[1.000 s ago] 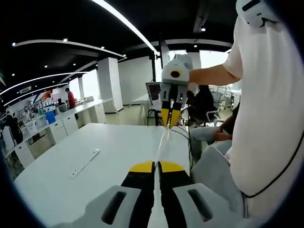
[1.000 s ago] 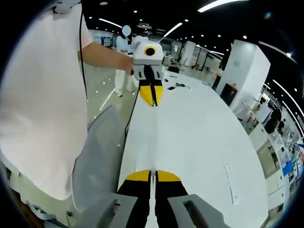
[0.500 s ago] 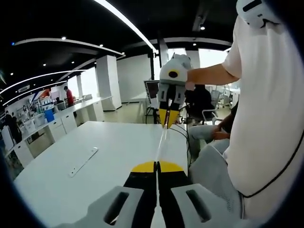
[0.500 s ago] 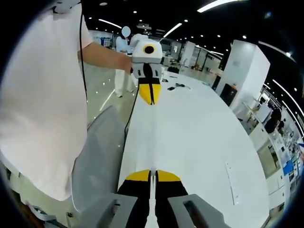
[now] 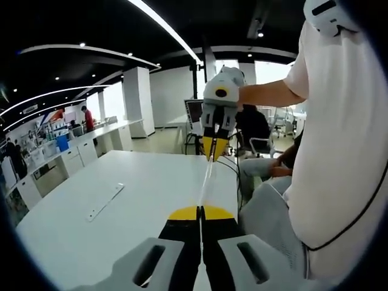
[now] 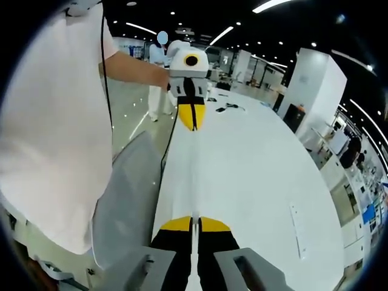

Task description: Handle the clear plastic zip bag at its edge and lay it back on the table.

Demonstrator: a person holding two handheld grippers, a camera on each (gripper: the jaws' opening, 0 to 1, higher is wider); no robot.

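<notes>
— What is the zip bag (image 5: 207,182) made of, as it looks?
— Thin clear plastic, smooth and faintly glossy; seen edge-on it is a pale see-through strip.
— And the table (image 5: 145,182)?
— A smooth white top, matt to satin, with soft light on it. Near its far edge lies a flat white strip (image 5: 106,202), hard-looking, plastic or painted metal; I cannot tell which.
— The left gripper (image 5: 199,213)?
— Matt black jaws with yellow tips of a smooth plastic look, on a light grey moulded body.
— The right gripper (image 6: 195,224)?
— The same finish, with a glossy white housing.
— The person's shirt (image 6: 42,121)?
— Soft matt white cloth.
— The floor (image 6: 133,118)?
— Polished, with reflected lights.
</notes>
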